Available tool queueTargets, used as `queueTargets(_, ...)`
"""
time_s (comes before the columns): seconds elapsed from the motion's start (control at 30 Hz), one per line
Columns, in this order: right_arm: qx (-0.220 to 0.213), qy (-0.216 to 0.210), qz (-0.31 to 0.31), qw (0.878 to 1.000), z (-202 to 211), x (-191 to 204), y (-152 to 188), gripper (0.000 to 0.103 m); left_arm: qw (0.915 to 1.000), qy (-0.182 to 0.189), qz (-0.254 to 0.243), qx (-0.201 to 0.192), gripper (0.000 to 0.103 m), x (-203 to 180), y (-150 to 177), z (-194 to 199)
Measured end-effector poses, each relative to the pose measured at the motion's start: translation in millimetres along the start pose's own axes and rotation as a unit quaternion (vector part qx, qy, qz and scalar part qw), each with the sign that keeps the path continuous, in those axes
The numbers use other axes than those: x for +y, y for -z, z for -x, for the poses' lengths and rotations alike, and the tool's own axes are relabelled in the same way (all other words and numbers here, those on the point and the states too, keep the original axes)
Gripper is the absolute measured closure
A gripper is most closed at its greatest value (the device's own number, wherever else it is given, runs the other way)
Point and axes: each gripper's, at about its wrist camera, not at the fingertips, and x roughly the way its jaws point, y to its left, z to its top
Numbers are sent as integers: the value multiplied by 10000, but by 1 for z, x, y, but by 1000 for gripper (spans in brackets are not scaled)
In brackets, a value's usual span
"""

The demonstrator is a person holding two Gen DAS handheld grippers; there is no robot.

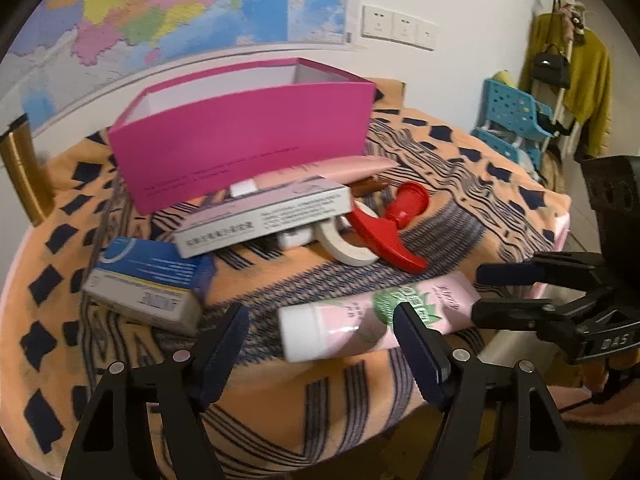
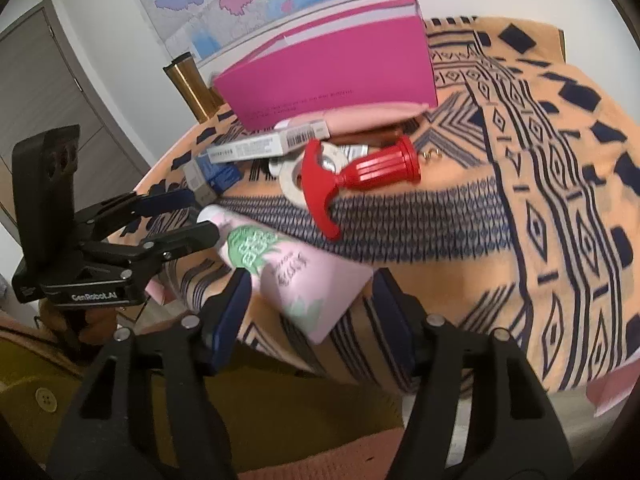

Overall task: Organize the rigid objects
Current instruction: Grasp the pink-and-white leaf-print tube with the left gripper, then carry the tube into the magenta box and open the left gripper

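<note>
A pink tube [image 1: 348, 320] [image 2: 280, 272] with a white cap and green print lies near the table's front edge. My left gripper [image 1: 320, 318] [image 2: 200, 216] is open and straddles its cap end, with a gap showing beside the cap. My right gripper [image 2: 312, 280] [image 1: 478, 292] is open around the flat crimped end, pads close beside its edges. Behind lie a red T-handled piece [image 1: 396, 224] [image 2: 360, 168], a tape roll [image 1: 344, 248], a grey carton [image 1: 260, 216], a blue box [image 1: 148, 280] and an open pink box [image 1: 240, 136] [image 2: 332, 68].
An orange patterned cloth [image 2: 540, 160] covers the table, bare on the right side. A long pink tube [image 1: 344, 166] rests against the pink box. A gold cylinder [image 1: 24, 168] stands at the far left; a blue plastic rack [image 1: 508, 116] is beyond the right edge.
</note>
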Motion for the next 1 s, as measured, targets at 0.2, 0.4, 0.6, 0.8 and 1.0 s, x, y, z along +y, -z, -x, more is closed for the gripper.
queueTargets(0.2,127,-144,-109,9998,-9,0,5,48,9998,146,-55,90,31,-1,0,-3)
queueTargets(0.4,105,-218,-100,9997,-12,2,1,48,9994,303,150,79,31,9,0,1)
queueTargets(0.6,-39,-276,-93,9996,-7,4,-6,48,9994,238,224,71,31,11,-3,2)
queueTargets(0.8,-196,-329,81,9992,2,10,-22,48,9989,264,389,-87,31,20,-13,13)
queueTargets(1.0,-486,-380,368,9974,10,17,-50,48,9983,182,449,-330,31,28,-29,26)
